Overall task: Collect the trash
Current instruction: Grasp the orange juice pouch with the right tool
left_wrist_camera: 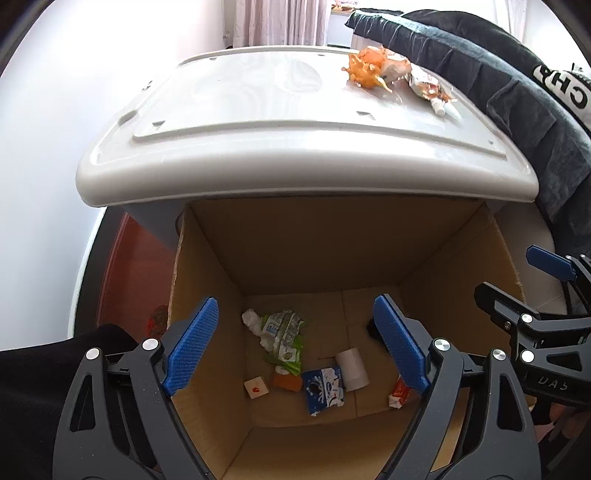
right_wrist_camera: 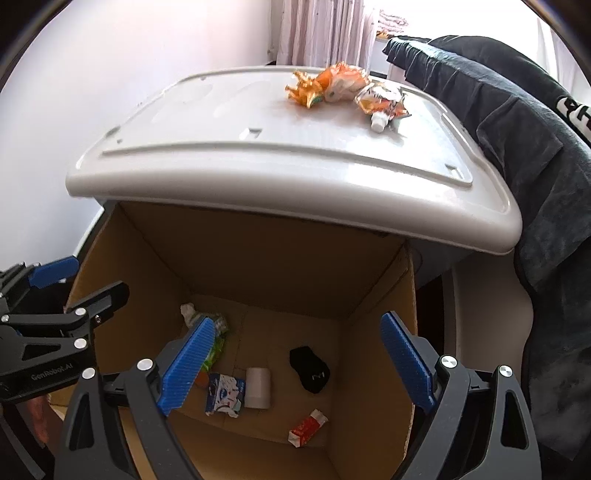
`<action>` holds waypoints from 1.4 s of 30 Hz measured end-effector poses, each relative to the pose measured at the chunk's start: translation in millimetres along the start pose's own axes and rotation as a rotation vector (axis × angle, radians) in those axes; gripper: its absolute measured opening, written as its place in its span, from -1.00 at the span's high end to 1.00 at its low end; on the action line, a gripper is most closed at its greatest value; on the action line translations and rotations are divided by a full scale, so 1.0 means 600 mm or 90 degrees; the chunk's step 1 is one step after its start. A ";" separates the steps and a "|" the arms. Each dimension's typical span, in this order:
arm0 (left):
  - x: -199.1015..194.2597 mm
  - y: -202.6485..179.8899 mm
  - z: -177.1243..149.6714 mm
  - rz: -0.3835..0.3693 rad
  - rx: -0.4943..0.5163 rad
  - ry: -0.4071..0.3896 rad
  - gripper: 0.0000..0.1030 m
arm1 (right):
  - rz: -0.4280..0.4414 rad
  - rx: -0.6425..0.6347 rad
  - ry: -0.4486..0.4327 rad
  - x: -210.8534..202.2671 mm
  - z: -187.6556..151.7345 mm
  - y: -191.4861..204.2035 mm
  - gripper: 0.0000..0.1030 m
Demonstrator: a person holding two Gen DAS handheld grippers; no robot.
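An open cardboard box (left_wrist_camera: 303,254) (right_wrist_camera: 266,258) stands below a white plastic table (left_wrist_camera: 258,122) (right_wrist_camera: 258,147). In the box lie a green wrapper (left_wrist_camera: 282,339), a blue wrapper (left_wrist_camera: 323,389) (right_wrist_camera: 225,395), a white cup (left_wrist_camera: 352,369) (right_wrist_camera: 258,387), a red packet (left_wrist_camera: 399,393) (right_wrist_camera: 308,426) and a black object (right_wrist_camera: 310,369). On the table lie an orange crumpled wrapper (left_wrist_camera: 365,68) (right_wrist_camera: 325,86) and a squeezed pouch with a white cap (left_wrist_camera: 432,92) (right_wrist_camera: 382,103). My left gripper (left_wrist_camera: 295,347) is open and empty over the box. My right gripper (right_wrist_camera: 295,365) is open and empty over the box.
A dark towel (left_wrist_camera: 517,92) (right_wrist_camera: 517,129) hangs over something at the table's right side. A curtain (right_wrist_camera: 325,33) and a pale wall (left_wrist_camera: 55,129) are behind. A red-brown floor (left_wrist_camera: 125,280) shows left of the box.
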State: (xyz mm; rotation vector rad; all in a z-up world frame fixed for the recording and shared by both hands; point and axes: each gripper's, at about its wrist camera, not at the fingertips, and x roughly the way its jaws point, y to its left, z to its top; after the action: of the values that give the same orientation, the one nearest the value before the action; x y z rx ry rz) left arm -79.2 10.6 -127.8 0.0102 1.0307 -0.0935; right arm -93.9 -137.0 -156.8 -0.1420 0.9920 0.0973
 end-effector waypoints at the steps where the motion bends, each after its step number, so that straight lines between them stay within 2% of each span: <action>1: -0.006 0.000 0.004 0.000 -0.001 -0.009 -0.63 | 0.002 0.004 -0.004 -0.003 0.004 -0.001 -0.74; 5: -0.036 -0.010 0.032 -0.006 0.003 -0.059 -0.63 | -0.008 0.021 -0.047 -0.035 0.053 -0.017 -0.74; 8: -0.060 -0.022 0.059 -0.014 0.012 -0.097 -0.63 | -0.047 0.022 -0.099 -0.054 0.109 -0.037 -0.87; 12: -0.077 -0.034 0.091 -0.024 0.021 -0.132 -0.69 | -0.084 0.027 -0.129 -0.039 0.177 -0.070 -0.88; 16: -0.078 -0.040 0.119 -0.037 0.016 -0.145 -0.70 | -0.106 0.023 -0.138 -0.001 0.236 -0.106 -0.88; 25: -0.055 -0.045 0.165 -0.051 -0.003 -0.156 -0.71 | -0.102 0.021 -0.121 0.081 0.316 -0.134 -0.88; 30: -0.044 -0.042 0.165 -0.045 0.002 -0.157 -0.71 | -0.112 0.006 -0.107 0.136 0.364 -0.131 -0.88; 38: -0.030 -0.040 0.159 -0.043 0.007 -0.149 -0.71 | -0.118 0.024 -0.043 0.223 0.415 -0.150 -0.87; 41: -0.026 -0.036 0.160 -0.048 0.001 -0.143 -0.71 | -0.119 0.026 -0.019 0.247 0.425 -0.155 -0.79; 42: -0.025 -0.035 0.162 -0.049 -0.001 -0.143 -0.71 | -0.116 0.027 -0.010 0.253 0.426 -0.157 -0.69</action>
State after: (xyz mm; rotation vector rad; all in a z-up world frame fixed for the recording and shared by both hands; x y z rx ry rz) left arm -5.7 -14.3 -64.0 -0.0400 0.8073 -0.1598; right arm 214.0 -185.5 -139.3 -0.1922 0.9610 -0.0894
